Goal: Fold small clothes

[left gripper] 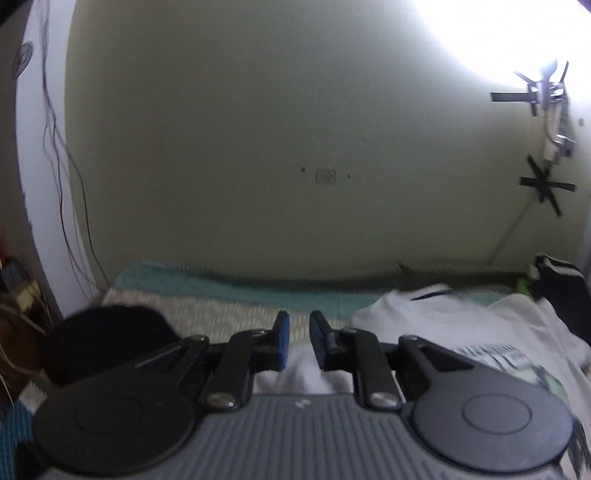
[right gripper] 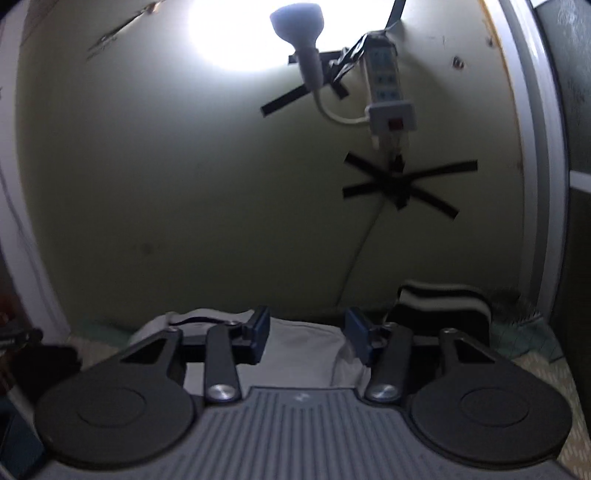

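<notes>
Found white T-shirt (left gripper: 461, 325) lying on the bed cover (left gripper: 221, 310), no container in sight. Noted left gripper (left gripper: 298, 341) parted only narrowly, nothing held, and right gripper (right gripper: 306, 338) open and empty above the shirt. Recorded black garment (left gripper: 107, 343) in left view only, striped folded cloth (right gripper: 443, 299) clearest in right view.

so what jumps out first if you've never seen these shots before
The glaring bare bulb high on the wall, taped beside a white power strip, with a black tape star below it. Lower down, a white printed t-shirt lies spread on the bed, just ahead of the left gripper and the right gripper, neither holding anything.
</notes>
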`<control>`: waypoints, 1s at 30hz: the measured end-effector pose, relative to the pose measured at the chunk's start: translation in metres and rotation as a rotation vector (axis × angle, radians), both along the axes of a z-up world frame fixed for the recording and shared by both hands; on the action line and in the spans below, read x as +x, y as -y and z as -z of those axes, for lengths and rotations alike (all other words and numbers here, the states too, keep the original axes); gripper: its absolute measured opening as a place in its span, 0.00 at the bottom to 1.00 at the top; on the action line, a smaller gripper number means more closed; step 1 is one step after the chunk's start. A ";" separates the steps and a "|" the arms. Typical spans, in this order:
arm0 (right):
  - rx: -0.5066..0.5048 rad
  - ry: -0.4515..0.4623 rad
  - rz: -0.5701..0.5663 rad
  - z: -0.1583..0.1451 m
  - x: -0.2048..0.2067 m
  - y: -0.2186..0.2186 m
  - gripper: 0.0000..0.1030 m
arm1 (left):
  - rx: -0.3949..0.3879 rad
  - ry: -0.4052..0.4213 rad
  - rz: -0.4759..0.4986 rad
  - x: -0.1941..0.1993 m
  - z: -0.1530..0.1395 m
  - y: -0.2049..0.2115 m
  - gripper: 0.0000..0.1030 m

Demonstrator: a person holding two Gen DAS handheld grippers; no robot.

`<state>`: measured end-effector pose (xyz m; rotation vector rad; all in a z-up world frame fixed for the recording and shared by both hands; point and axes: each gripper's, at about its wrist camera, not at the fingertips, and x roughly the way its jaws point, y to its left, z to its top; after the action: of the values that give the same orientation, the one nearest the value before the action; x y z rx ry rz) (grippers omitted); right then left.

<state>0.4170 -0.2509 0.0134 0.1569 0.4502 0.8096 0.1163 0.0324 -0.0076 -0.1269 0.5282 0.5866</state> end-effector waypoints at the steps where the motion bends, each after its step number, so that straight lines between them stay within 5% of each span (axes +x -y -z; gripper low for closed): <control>1: -0.015 0.002 -0.049 0.010 -0.010 0.012 0.47 | -0.021 -0.010 0.022 -0.019 0.001 0.003 0.15; 5: -0.020 -0.002 -0.146 0.044 -0.056 0.066 0.47 | -0.101 -0.092 0.075 -0.074 0.021 0.016 0.18; 10: 0.197 0.007 -0.036 0.031 -0.077 0.143 0.48 | -0.089 -0.006 0.002 -0.145 -0.005 0.031 0.18; 15: 0.270 0.068 0.043 0.014 -0.097 0.179 0.48 | 0.189 0.123 -0.275 -0.244 -0.105 0.041 0.19; 19: 0.257 0.055 -0.028 0.030 -0.119 0.159 0.48 | 0.312 0.084 -0.498 -0.288 -0.151 0.046 0.16; 22: 0.220 0.027 -0.104 0.049 -0.121 0.113 0.48 | 0.246 0.026 -0.457 -0.274 -0.129 0.046 0.21; 26: 0.228 -0.088 -0.241 0.072 -0.131 0.062 0.48 | 0.090 -0.068 -0.314 -0.239 -0.066 0.051 0.27; 30: 0.168 -0.120 -0.324 0.084 -0.155 0.026 0.48 | -0.070 -0.076 -0.191 -0.181 -0.015 0.046 0.29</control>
<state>0.2619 -0.2765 -0.0710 0.2942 0.5281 1.1619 -0.0651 -0.0133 0.0077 -0.2241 0.6149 0.7616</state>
